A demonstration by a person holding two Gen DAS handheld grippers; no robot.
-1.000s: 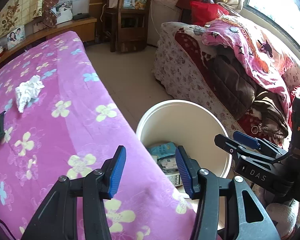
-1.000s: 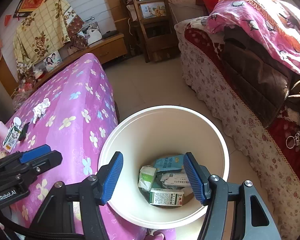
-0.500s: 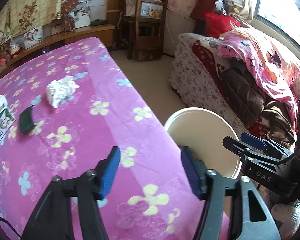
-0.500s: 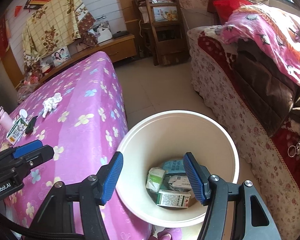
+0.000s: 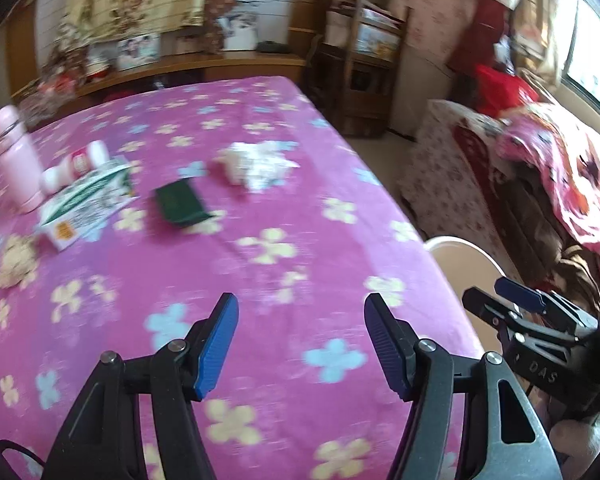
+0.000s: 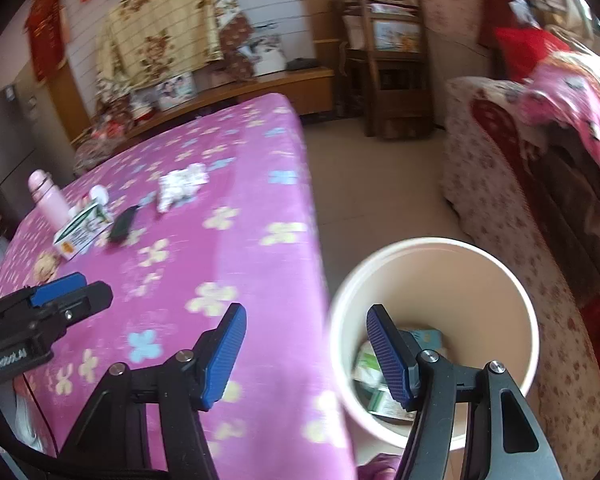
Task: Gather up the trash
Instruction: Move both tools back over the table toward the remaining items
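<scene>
Pink flowered cloth covers the tabletop [image 5: 284,184], cluttered bedroom behind, frames motion-blurred. Left gripper [image 5: 300,340] hangs over the near part of the cloth, jaws apart, nothing between them, only bare cloth under the blue pads. Right gripper [image 6: 304,350] sits at the tabletop's right edge, jaws apart and empty, one finger over the cloth, the other over the mouth of the white bucket [image 6: 500,268]. Bucket stands on the floor just beside the tabletop; cartons and wrappers lie in its bottom.

Trash left on the tabletop, mid-distance: dark green flat packet [image 5: 180,202], crumpled white tissue [image 5: 256,162] just beyond it to the right, green-and-white carton [image 5: 86,204] lying on its side to the left. Small white bottle with red label [image 5: 76,164] lies behind the carton, touching or nearly so, blur hides which. Pink bottle [image 5: 14,152] stands upright at far left. Pale brownish blob [image 5: 16,258] near left edge, cannot tell what.

Farther: wooden shelf [image 5: 228,62] with photos along the wall, wooden chair [image 6: 392,68], sofa [image 6: 512,184] with pink blanket at right.
</scene>
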